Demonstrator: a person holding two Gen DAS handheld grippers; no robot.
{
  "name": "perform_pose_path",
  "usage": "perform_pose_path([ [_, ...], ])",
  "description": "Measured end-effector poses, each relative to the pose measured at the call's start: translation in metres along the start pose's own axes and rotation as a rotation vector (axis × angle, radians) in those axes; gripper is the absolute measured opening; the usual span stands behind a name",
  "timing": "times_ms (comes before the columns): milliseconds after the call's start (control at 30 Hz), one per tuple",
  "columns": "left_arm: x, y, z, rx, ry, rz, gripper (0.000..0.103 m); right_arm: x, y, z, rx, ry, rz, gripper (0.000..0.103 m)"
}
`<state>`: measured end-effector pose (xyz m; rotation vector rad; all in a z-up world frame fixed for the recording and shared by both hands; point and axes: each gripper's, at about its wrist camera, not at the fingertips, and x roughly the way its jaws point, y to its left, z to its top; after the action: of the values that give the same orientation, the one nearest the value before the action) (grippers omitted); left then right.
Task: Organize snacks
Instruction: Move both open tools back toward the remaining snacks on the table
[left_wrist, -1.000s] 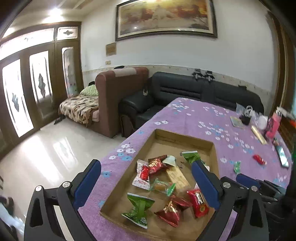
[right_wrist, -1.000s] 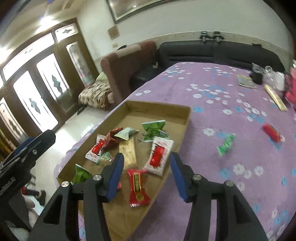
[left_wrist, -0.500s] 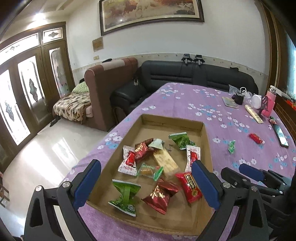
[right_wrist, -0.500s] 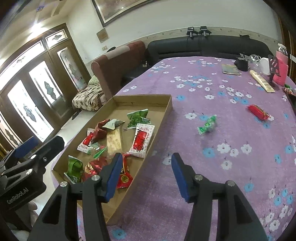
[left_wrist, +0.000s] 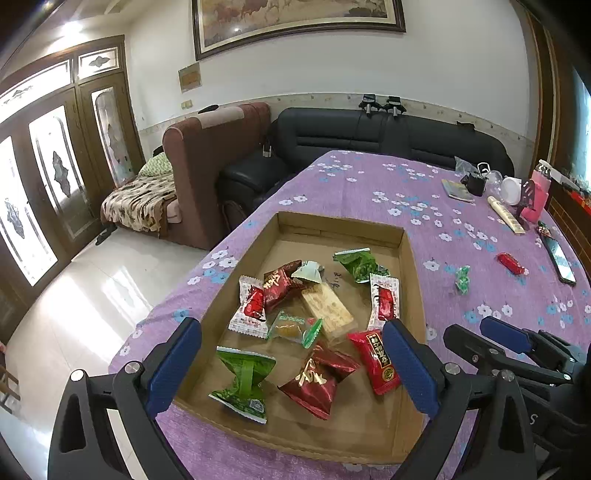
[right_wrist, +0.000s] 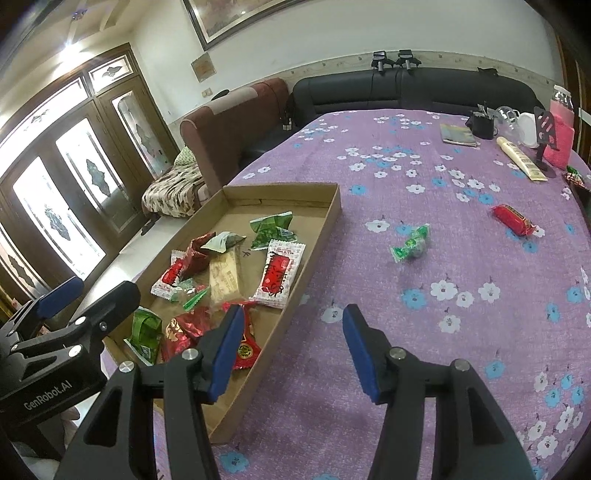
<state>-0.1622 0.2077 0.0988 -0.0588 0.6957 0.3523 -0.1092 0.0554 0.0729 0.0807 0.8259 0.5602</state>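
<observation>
Where the purple flowered worktop (right_wrist: 424, 350) spreads out to the right of the cardboard tray (right_wrist: 317, 236), there is broad bare cloth with room to move. On the tray's other long side the worktop edge and the floor lie close. Most snacks lie inside the tray, which runs lengthwise away from the cameras. Two more lie loose on the cloth, well apart from it: a green candy (right_wrist: 410, 243), its twisted ends pointing up-right and down-left, and beyond it a red packet (right_wrist: 512, 220), long axis slanting down to the right. Nothing lies between these and the tray wall. A phone (left_wrist: 561, 260), a pink bottle (right_wrist: 561, 129) and other small things crowd the far right edge. The left tongs (left_wrist: 291, 369) hang over the tray's near end, jaws wide apart and empty. The right tongs (right_wrist: 291, 350) straddle the tray's right wall, jaws apart, holding nothing.
</observation>
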Motion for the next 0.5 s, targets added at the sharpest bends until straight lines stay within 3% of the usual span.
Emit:
perform_pose_path([
  [500,0.006,-0.011,-0.001,0.019,0.026,-0.009,0.1,0.001,-0.013,-0.001,0.017,0.006,-0.009,0.055],
])
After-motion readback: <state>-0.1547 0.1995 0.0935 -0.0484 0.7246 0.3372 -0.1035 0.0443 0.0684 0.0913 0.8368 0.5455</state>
